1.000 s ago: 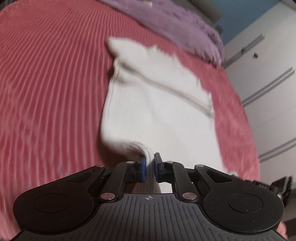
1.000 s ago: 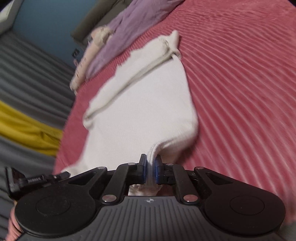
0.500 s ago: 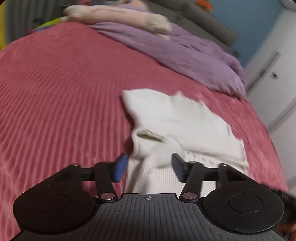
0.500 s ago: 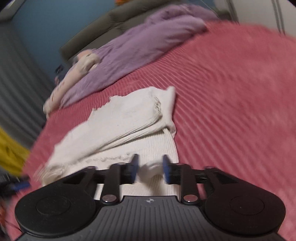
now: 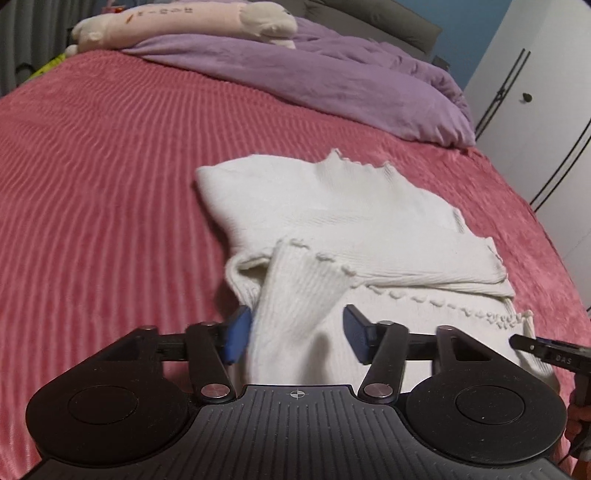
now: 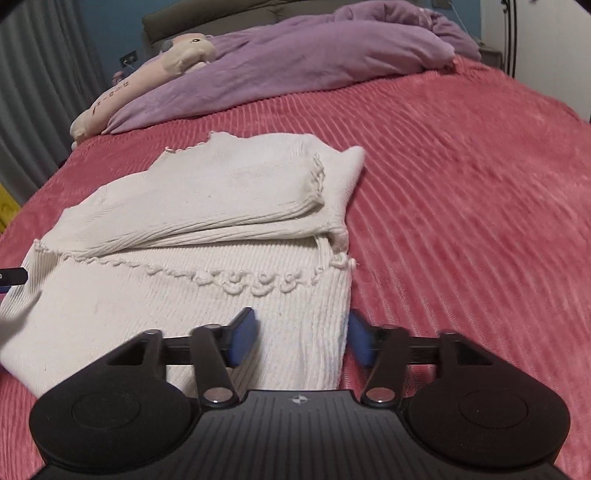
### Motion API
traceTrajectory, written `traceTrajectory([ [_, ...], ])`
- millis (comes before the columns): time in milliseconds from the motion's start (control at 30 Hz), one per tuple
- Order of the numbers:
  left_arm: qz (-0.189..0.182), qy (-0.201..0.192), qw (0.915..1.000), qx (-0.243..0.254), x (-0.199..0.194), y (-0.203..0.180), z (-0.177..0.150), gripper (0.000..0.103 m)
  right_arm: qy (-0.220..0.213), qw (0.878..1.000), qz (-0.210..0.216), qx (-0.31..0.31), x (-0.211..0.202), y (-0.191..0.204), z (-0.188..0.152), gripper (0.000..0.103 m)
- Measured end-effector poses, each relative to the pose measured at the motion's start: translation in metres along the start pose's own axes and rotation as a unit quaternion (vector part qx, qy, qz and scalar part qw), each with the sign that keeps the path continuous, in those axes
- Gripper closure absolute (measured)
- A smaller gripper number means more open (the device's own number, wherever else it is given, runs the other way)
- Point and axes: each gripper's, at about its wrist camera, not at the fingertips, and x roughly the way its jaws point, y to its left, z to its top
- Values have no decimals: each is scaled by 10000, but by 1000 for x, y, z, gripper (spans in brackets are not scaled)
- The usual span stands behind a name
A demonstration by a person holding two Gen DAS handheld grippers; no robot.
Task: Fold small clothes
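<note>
A white ribbed knit garment (image 5: 351, 221) lies folded on the pink ribbed bedspread (image 5: 92, 184), its scalloped hem laid across the middle. My left gripper (image 5: 297, 332) hangs over the fold's near left corner. Its jaws are closing, a raised ridge of knit stands between them, and the right pad is clear of it. In the right wrist view the garment (image 6: 221, 192) shows the same fold. My right gripper (image 6: 301, 338) is open around the near right corner, its pads apart from the knit. The tip of the right gripper (image 5: 546, 352) shows at the left view's right edge.
A purple duvet (image 5: 332, 74) and a long pink plush toy (image 5: 184, 22) lie at the head of the bed. White wardrobe doors (image 5: 546, 110) stand at the right, grey curtains (image 6: 37, 92) at the left. Bedspread (image 6: 461, 184) stretches wide to the right.
Both grippers were shut on the garment's edge a second ago. They carried it over onto the rest, then let go with jaws apart. The folded edge now lies flat.
</note>
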Motion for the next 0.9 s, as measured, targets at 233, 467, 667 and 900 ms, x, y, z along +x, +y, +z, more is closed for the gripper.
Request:
traceTrajectory([
  [233, 181, -124, 9996, 189, -10, -6, -4, 92, -484, 9985, -161, -201, -20, 4, -2, 96],
  [467, -233, 10, 9995, 231, -6, -9, 1, 82, -449, 9988, 66, -203, -17, 5, 1, 95],
  [667, -71, 386, 9985, 389, 19, -13, -1, 79, -149, 9998, -65, -153, 0, 3, 0, 94],
  [900, -378, -234, 9981, 436, -25, -18, 14, 91, -733, 9942, -245, -755, -29, 19, 3, 97],
])
